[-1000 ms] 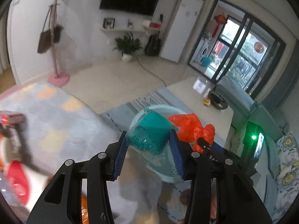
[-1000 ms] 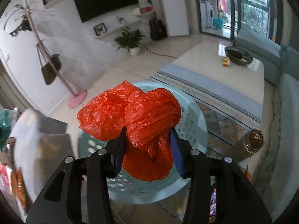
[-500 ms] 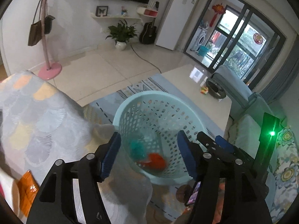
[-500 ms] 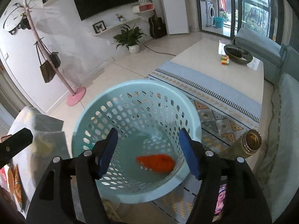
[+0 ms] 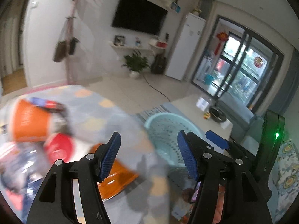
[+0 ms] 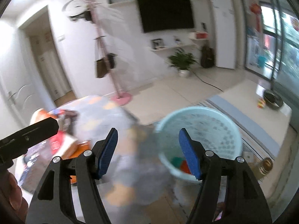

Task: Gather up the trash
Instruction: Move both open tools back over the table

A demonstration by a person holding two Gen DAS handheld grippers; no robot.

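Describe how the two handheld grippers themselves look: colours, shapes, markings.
The left gripper and the right gripper look alike: matte black angular linkage arms with triangular cut-outs and silver pivot screws, each ending in two ribbed blue pads. In the left view, a black upright block on the right gripper carries a lit green LED. A bare hand shows at the right view's edge; no sleeve is visible.
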